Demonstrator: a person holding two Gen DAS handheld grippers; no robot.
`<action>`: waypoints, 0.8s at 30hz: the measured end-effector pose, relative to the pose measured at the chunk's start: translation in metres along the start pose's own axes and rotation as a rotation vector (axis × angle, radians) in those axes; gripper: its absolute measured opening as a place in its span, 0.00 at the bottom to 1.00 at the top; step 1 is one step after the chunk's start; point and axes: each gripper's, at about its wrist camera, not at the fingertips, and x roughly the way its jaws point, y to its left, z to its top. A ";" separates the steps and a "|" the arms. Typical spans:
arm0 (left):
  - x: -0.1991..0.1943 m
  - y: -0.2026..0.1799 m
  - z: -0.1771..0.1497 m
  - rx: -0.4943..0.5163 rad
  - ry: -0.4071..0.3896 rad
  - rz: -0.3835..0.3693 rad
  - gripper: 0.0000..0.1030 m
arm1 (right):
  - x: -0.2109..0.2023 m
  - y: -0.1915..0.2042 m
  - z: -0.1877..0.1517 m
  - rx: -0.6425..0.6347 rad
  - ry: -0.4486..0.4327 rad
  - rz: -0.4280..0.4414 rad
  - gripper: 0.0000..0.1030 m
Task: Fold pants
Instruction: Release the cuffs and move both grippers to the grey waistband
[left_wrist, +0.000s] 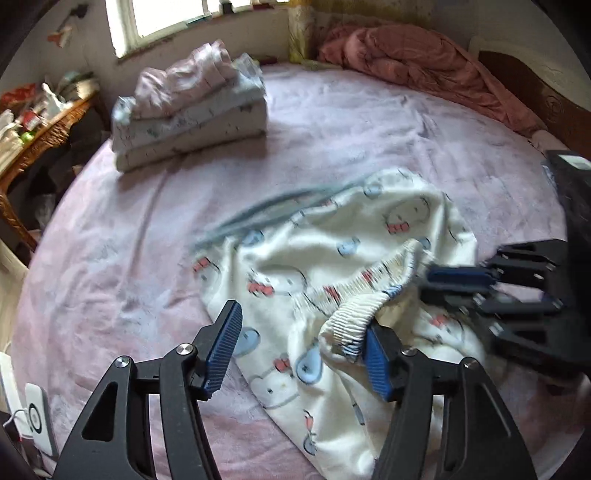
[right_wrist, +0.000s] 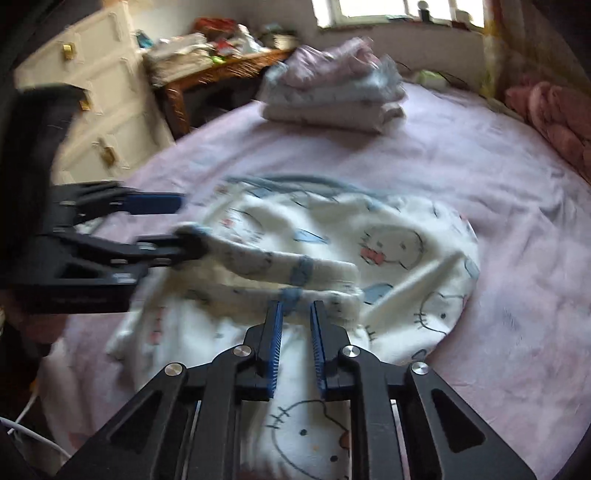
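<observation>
White cartoon-print pants (left_wrist: 332, 236) lie rumpled on the pink bed sheet (left_wrist: 369, 129), with the ribbed waistband (left_wrist: 354, 314) lifted into a ridge. My left gripper (left_wrist: 301, 350) is open above the pants, and only its right pad (left_wrist: 376, 358) touches the waistband. My right gripper (left_wrist: 458, 284) comes in from the right, blurred, at the waistband's other end. In the right wrist view my right gripper (right_wrist: 297, 325) is nearly closed, its tips pinching the waistband (right_wrist: 258, 258). My left gripper (right_wrist: 181, 225) is open there, with the band draped over its lower finger.
A stack of folded clothes (left_wrist: 192, 110) (right_wrist: 332, 92) sits at the far side of the bed. A pink quilt (left_wrist: 406, 59) is bunched by the headboard. A cluttered wooden table (left_wrist: 48, 129) and white drawers (right_wrist: 99, 92) stand beside the bed.
</observation>
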 end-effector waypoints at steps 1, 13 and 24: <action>0.002 0.000 -0.002 0.002 0.011 -0.025 0.59 | 0.005 -0.004 0.000 0.027 0.009 0.016 0.15; -0.023 0.006 -0.013 -0.017 -0.077 -0.160 0.50 | 0.007 -0.004 0.002 0.034 -0.015 -0.095 0.15; -0.016 -0.034 -0.022 0.074 -0.079 -0.160 0.04 | -0.022 0.011 0.002 0.041 -0.108 -0.060 0.15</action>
